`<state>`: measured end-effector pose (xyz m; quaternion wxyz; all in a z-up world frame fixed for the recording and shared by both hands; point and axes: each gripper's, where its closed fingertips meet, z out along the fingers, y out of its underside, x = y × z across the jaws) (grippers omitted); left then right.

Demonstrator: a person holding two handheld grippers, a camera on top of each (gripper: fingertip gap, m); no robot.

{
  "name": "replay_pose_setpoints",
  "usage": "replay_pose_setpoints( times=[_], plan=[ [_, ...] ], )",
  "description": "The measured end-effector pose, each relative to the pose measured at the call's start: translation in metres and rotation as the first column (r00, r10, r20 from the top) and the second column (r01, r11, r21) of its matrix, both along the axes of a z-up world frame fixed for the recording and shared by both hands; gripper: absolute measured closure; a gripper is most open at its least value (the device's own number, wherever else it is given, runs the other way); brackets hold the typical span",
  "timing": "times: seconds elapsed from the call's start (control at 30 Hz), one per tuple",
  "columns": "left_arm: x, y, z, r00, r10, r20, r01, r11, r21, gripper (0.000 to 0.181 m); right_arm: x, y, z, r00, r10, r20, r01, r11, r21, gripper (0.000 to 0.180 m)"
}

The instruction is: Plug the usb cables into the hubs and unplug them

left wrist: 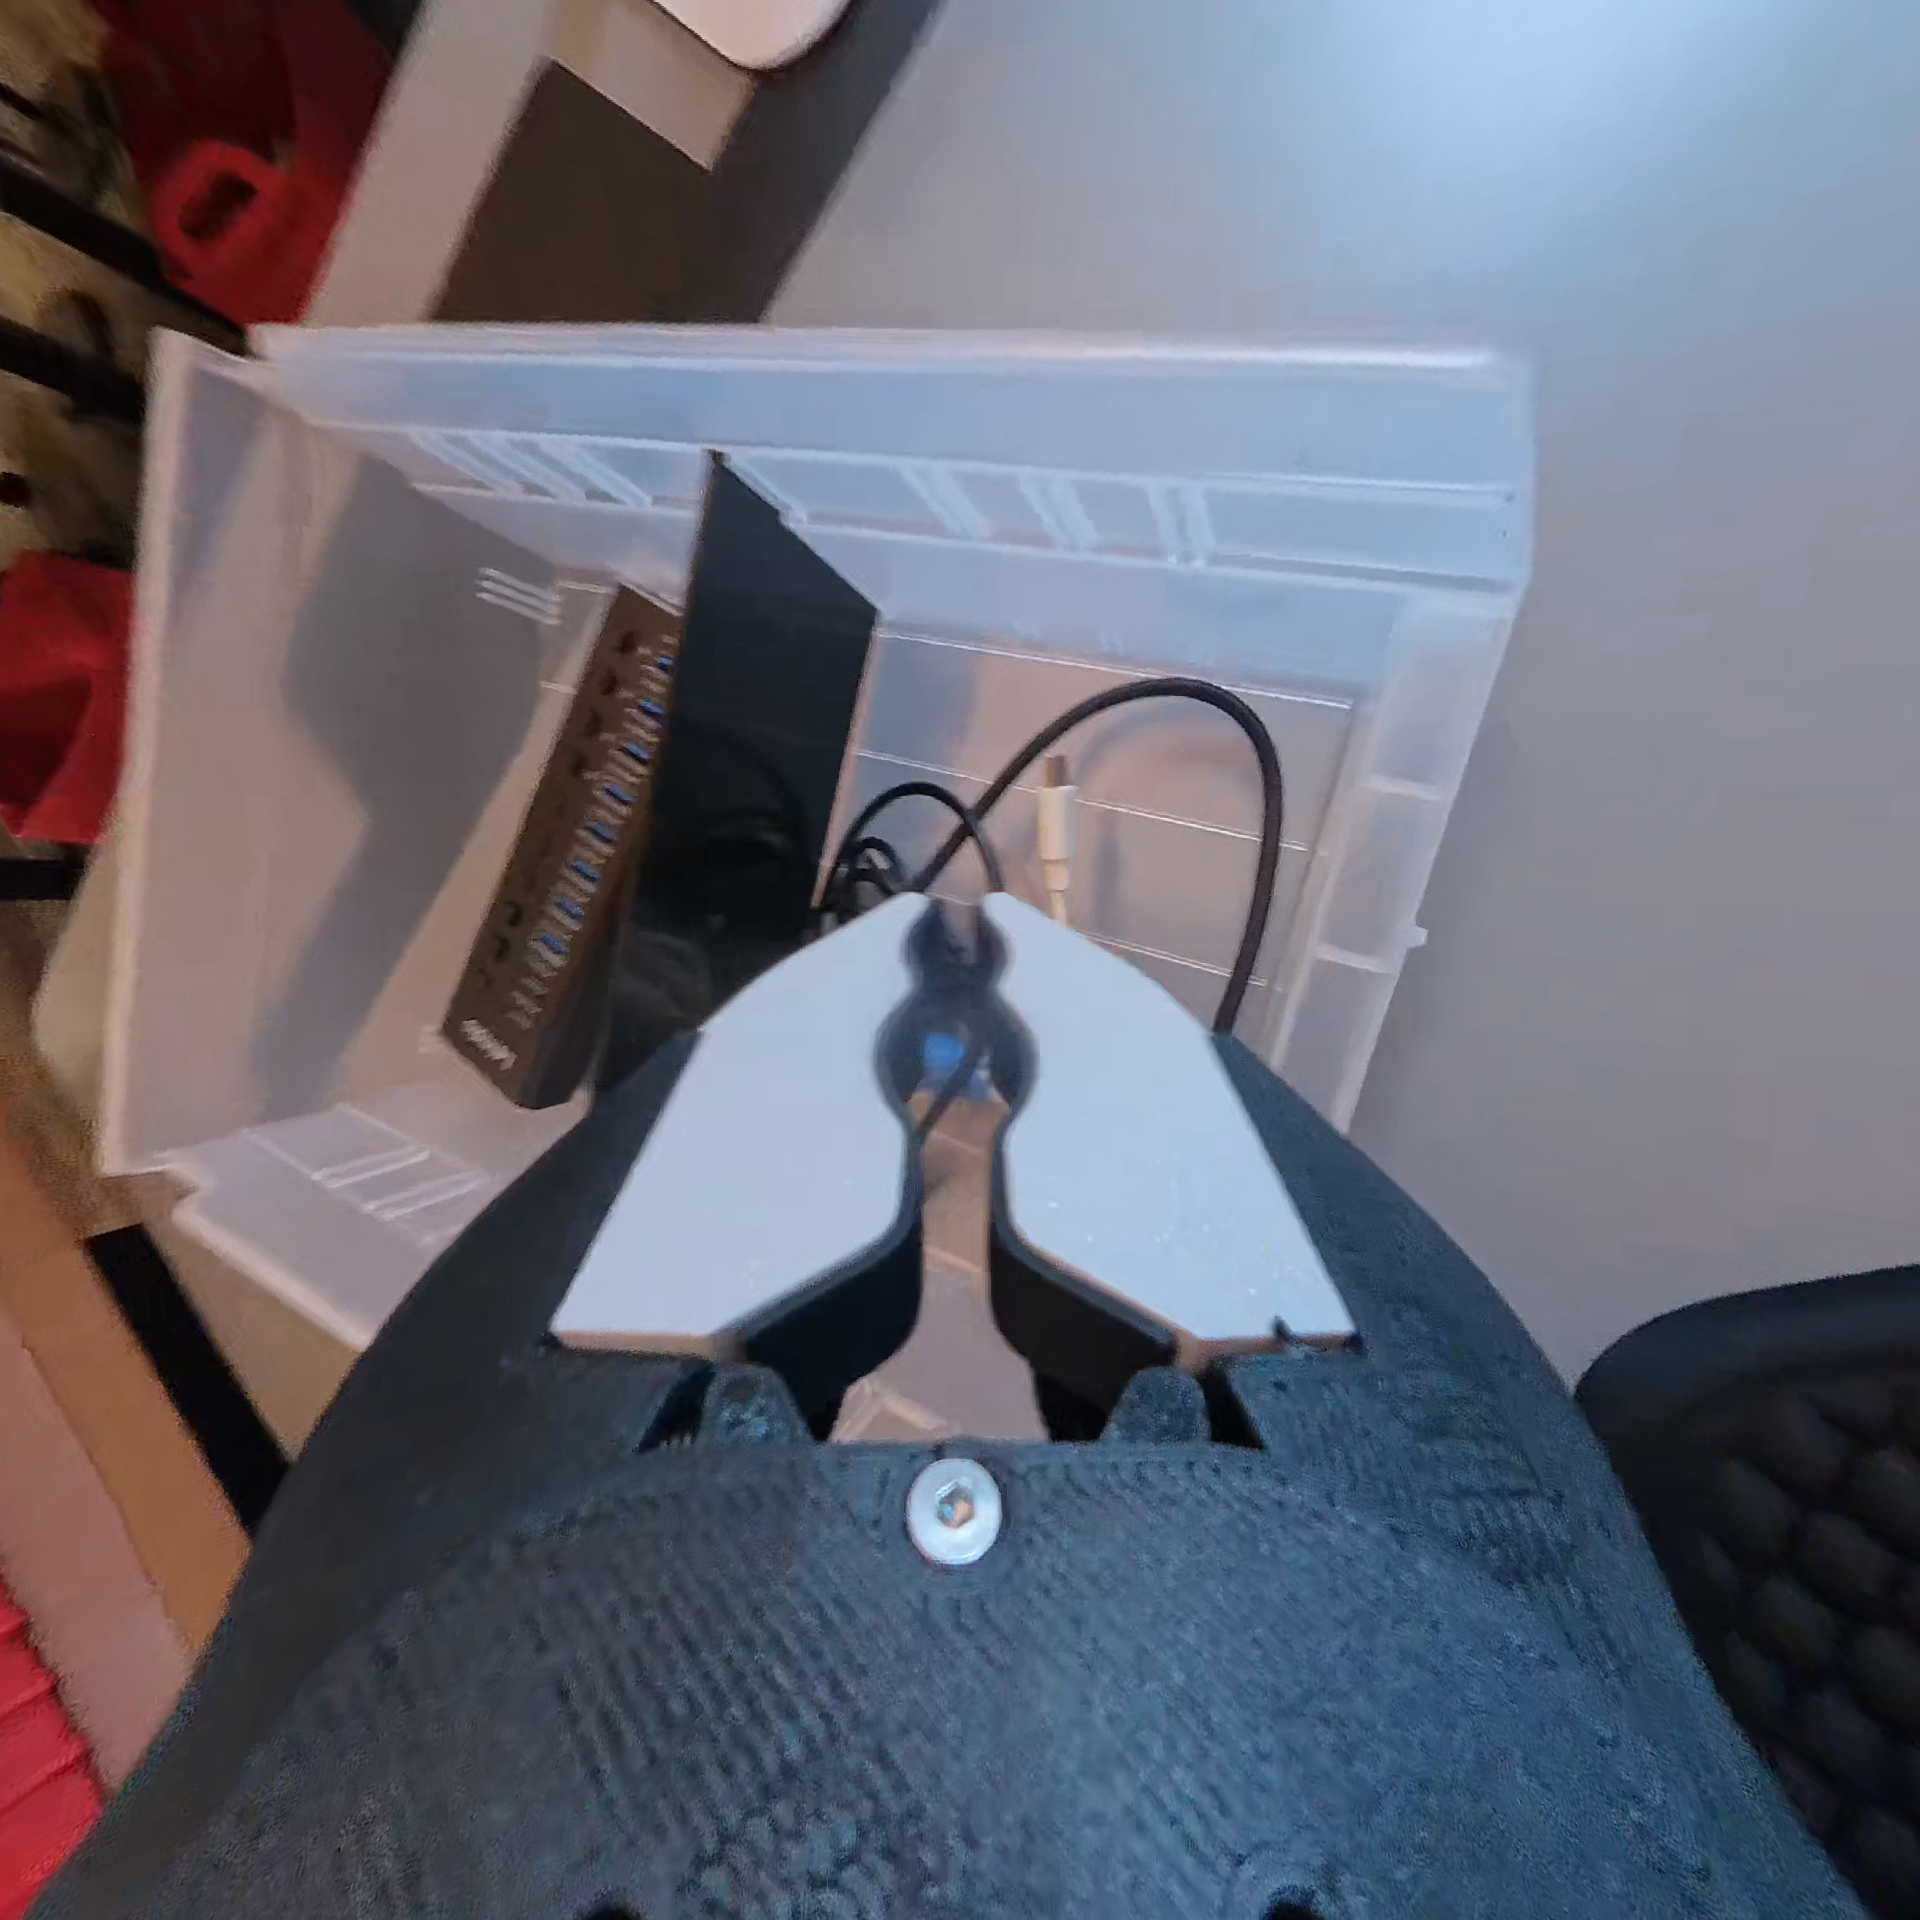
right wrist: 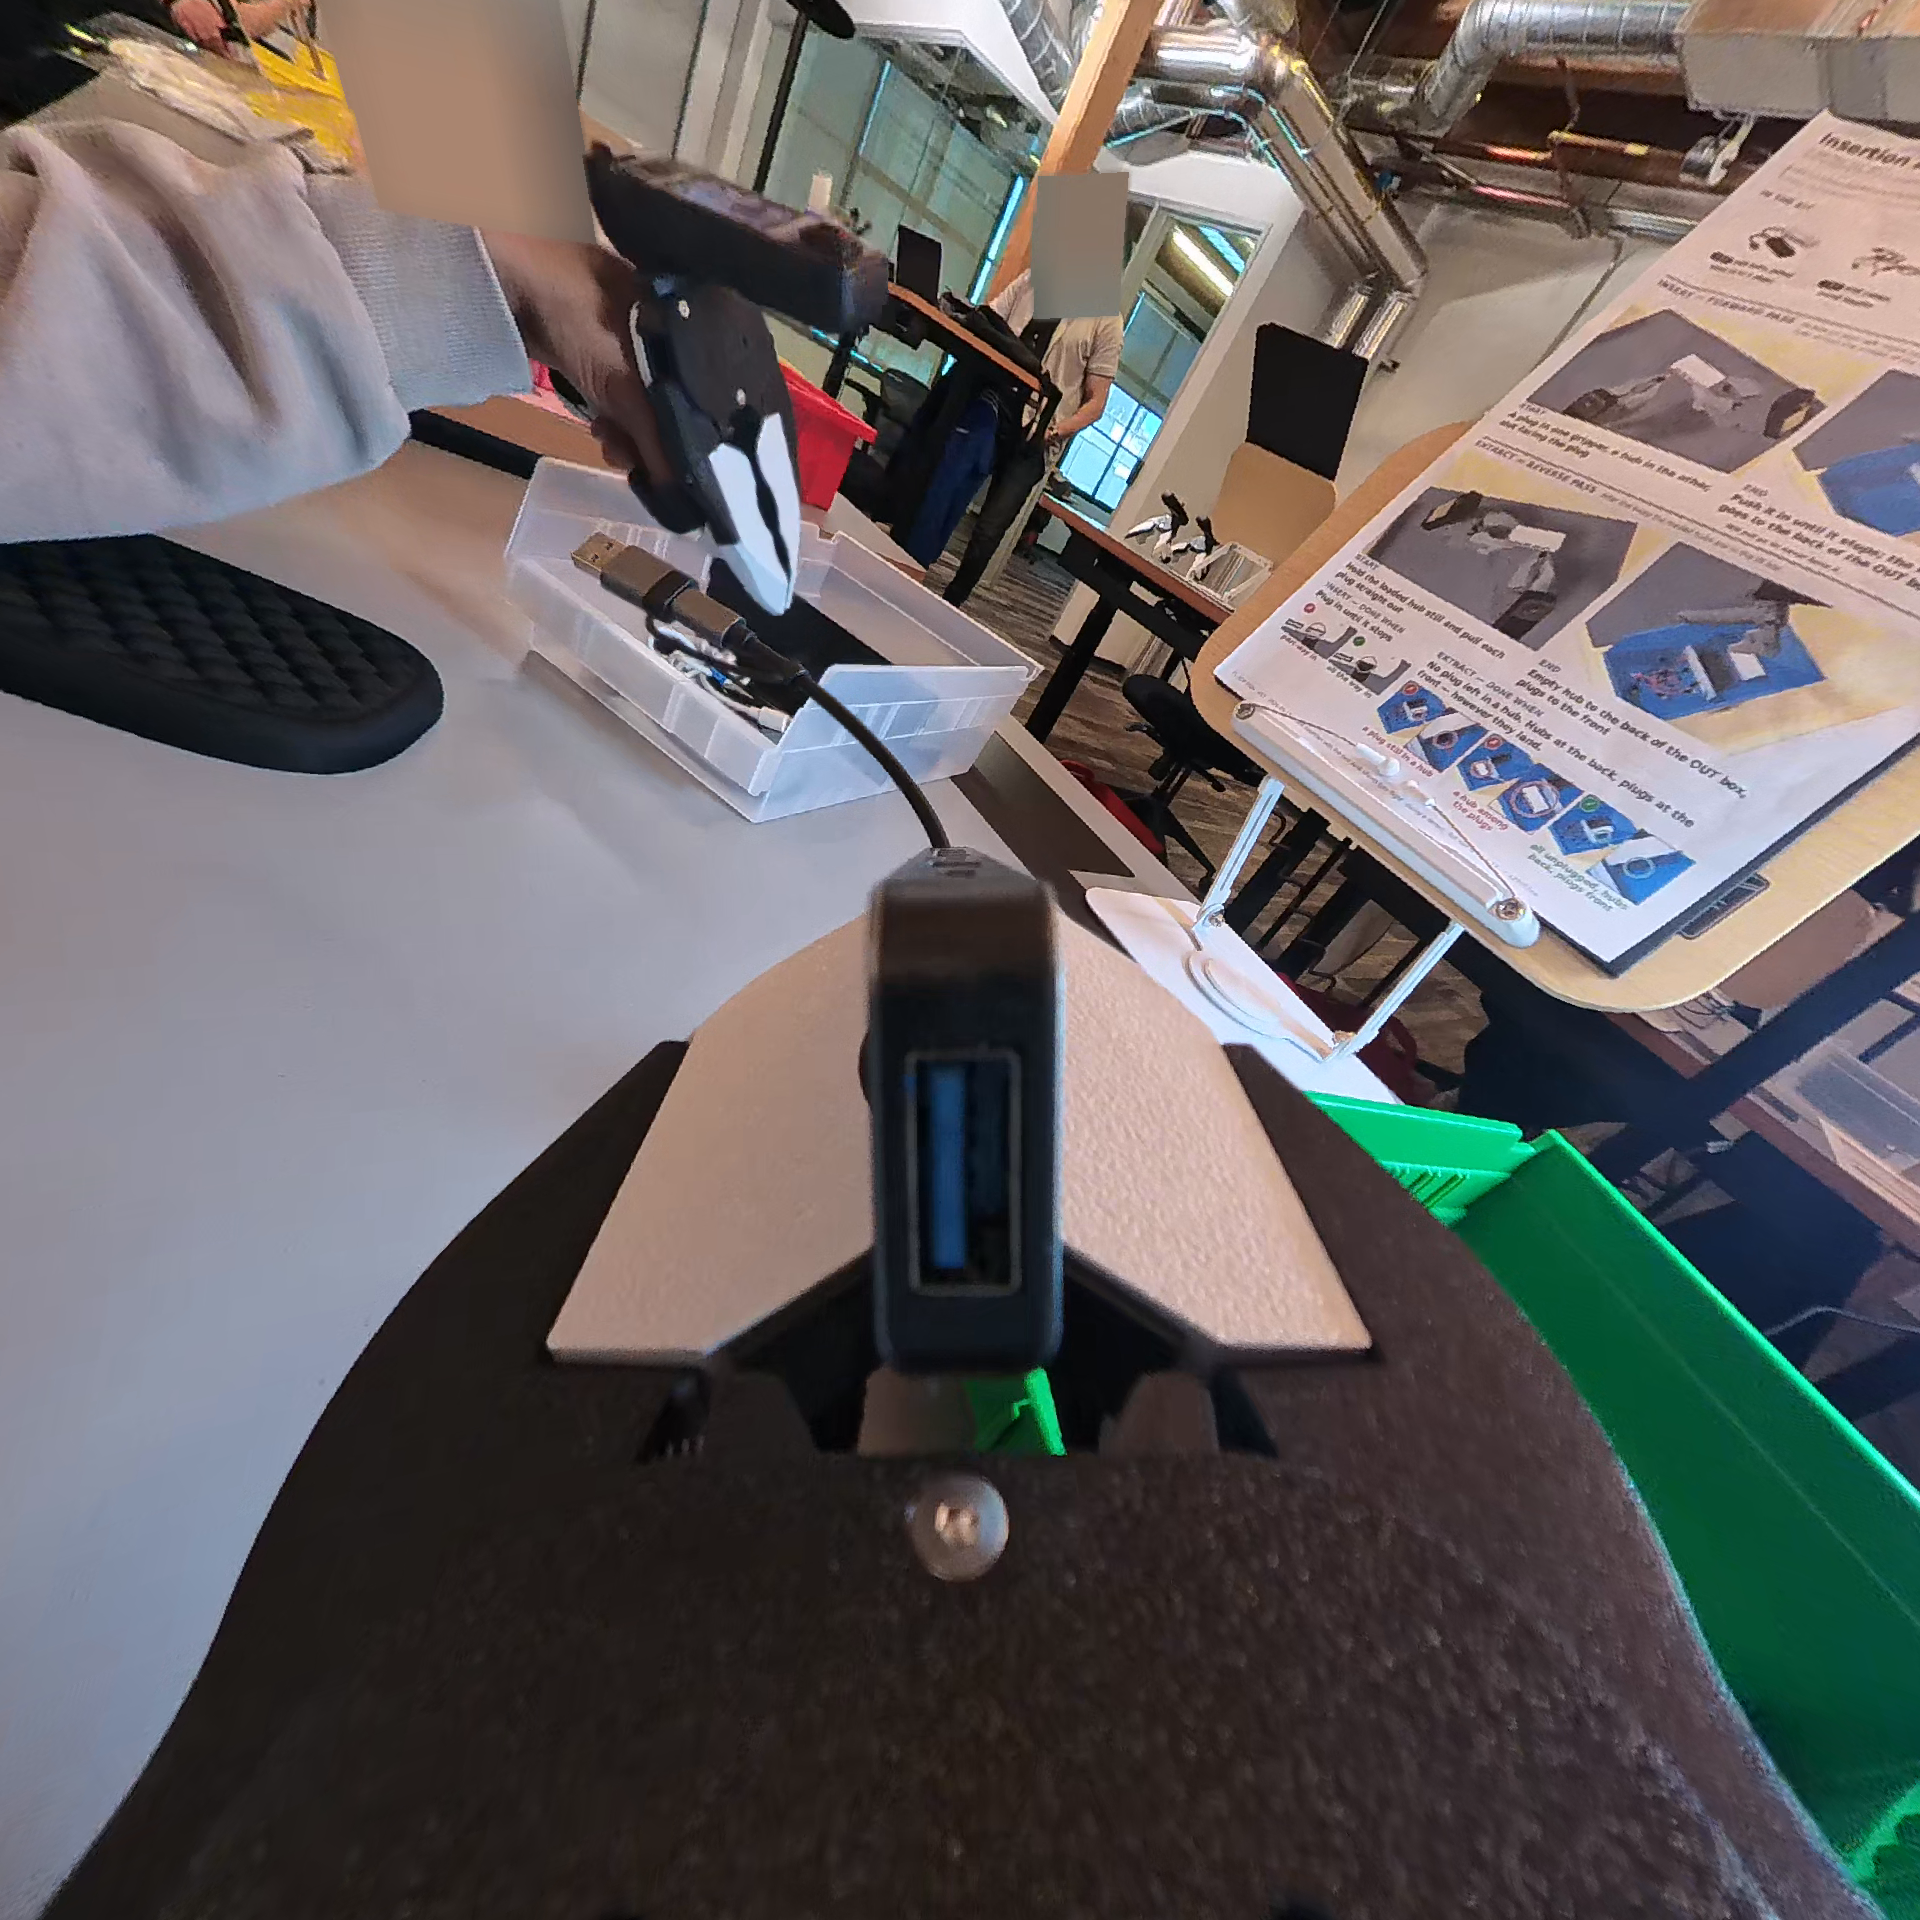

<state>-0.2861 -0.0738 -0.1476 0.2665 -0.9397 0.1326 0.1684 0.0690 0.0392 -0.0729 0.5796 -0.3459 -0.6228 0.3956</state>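
Observation:
My right gripper [right wrist: 966,930] is shut on a small black USB hub [right wrist: 961,1164], with a blue port facing the camera. The hub's black cable [right wrist: 883,758] runs to a clear plastic box [right wrist: 883,727], where its metal plug with a grey adapter [right wrist: 623,566] sticks up. My left gripper [left wrist: 948,906] points down into that box [left wrist: 935,416], and it also shows in the right wrist view [right wrist: 774,592]. Its fingers are together, with dark cable blurred behind the tips. The box holds a long black multi-port hub [left wrist: 561,862], a black slab [left wrist: 748,727], a looped black cable [left wrist: 1262,790] and a white plug [left wrist: 1058,831].
A black mesh pad [right wrist: 208,665] lies on the white table [right wrist: 312,1039] left of the box. A green bin [right wrist: 1662,1351] is at my right. An instruction sheet on a stand [right wrist: 1610,571] is at the table's right edge. A red bin [right wrist: 821,426] sits behind the box. About 40 centimeters separates my left fingertips from my right.

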Motion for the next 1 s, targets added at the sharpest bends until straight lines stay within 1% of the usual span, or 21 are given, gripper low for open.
replay_pose_setpoints(
  times=[0.03, 0.13, 0.27, 0.3, 0.4, 0.43, 0.47, 0.53, 0.63, 0.7, 0.77, 0.83, 0.87, 0.93, 1.0],
  plan=[
    [0.0, 0.001, -0.009, 1.0, 0.003, 0.016, -0.003, 1.0, -0.029, 0.164, -0.001, 0.001, -0.001, 1.0, -0.002, 0.005, 0.002, 1.0, -0.003, 0.168],
    [-0.008, 0.001, -0.029, 0.998, 0.046, 0.037, -0.043, 0.996, -0.078, 0.166, -0.001, 0.001, -0.005, 1.0, -0.005, 0.017, 0.005, 1.0, -0.002, 0.168],
    [-0.01, -0.006, -0.049, 0.994, 0.071, 0.084, -0.057, 0.986, -0.157, 0.161, -0.001, 0.002, -0.007, 1.0, 0.004, 0.025, -0.003, 1.0, -0.016, 0.168],
    [-0.008, -0.005, -0.052, 0.993, 0.068, 0.091, -0.052, 0.985, -0.165, 0.162, -0.002, 0.002, -0.008, 1.0, 0.006, 0.028, -0.005, 1.0, -0.021, 0.168],
    [-0.015, -0.008, -0.061, 0.996, 0.081, 0.039, -0.071, 0.974, -0.216, 0.171, -0.002, 0.003, -0.011, 0.999, 0.005, 0.037, -0.004, 1.0, -0.022, 0.168],
    [-0.015, -0.007, -0.059, 0.997, 0.074, 0.027, -0.067, 0.975, -0.212, 0.174, -0.002, 0.003, -0.011, 0.999, 0.004, 0.038, -0.003, 1.0, -0.02, 0.168],
    [-0.016, -0.006, -0.051, 0.997, 0.077, 0.007, -0.075, 0.979, -0.189, 0.177, -0.002, 0.003, -0.011, 0.999, 0.003, 0.037, -0.003, 1.0, -0.017, 0.168],
    [-0.017, -0.001, -0.023, 0.996, 0.089, -0.025, -0.091, 0.991, -0.096, 0.177, -0.001, 0.003, -0.009, 0.999, 0.002, 0.032, -0.002, 1.0, -0.016, 0.168],
    [-0.005, 0.006, 0.039, 0.997, 0.065, -0.051, -0.058, 0.99, 0.128, 0.177, -0.001, 0.004, -0.008, 1.0, 0.0, 0.025, 0.001, 1.0, -0.025, 0.168],
    [0.023, 0.012, 0.084, 1.0, -0.027, -0.007, 0.027, 0.95, 0.312, 0.177, -0.001, 0.006, -0.008, 1.0, -0.004, 0.023, 0.004, 0.999, -0.034, 0.168],
    [0.065, 0.015, 0.126, 0.976, -0.198, 0.087, 0.13, 0.859, 0.494, 0.177, 0.0, 0.008, -0.006, 1.0, -0.007, 0.016, 0.008, 0.999, -0.042, 0.168],
    [0.114, 0.009, 0.154, 0.891, -0.422, 0.166, 0.241, 0.752, 0.614, 0.177, 0.001, 0.009, -0.003, 1.0, -0.012, 0.005, 0.013, 0.999, -0.048, 0.168],
    [0.133, 0.006, 0.163, 0.843, -0.503, 0.192, 0.274, 0.708, 0.651, 0.177, 0.002, 0.01, -0.001, 1.0, -0.016, -0.002, 0.016, 0.999, -0.05, 0.168],
    [0.162, 0.002, 0.172, 0.736, -0.63, 0.248, 0.314, 0.642, 0.699, 0.177, 0.004, 0.013, 0.003, 1.0, -0.025, -0.016, 0.024, 0.998, -0.052, 0.168],
    [0.183, 0.004, 0.17, 0.627, -0.708, 0.325, 0.322, 0.615, 0.72, 0.177, 0.007, 0.017, 0.006, 0.999, -0.04, -0.031, 0.039, 0.998, -0.052, 0.168]
  ],
)
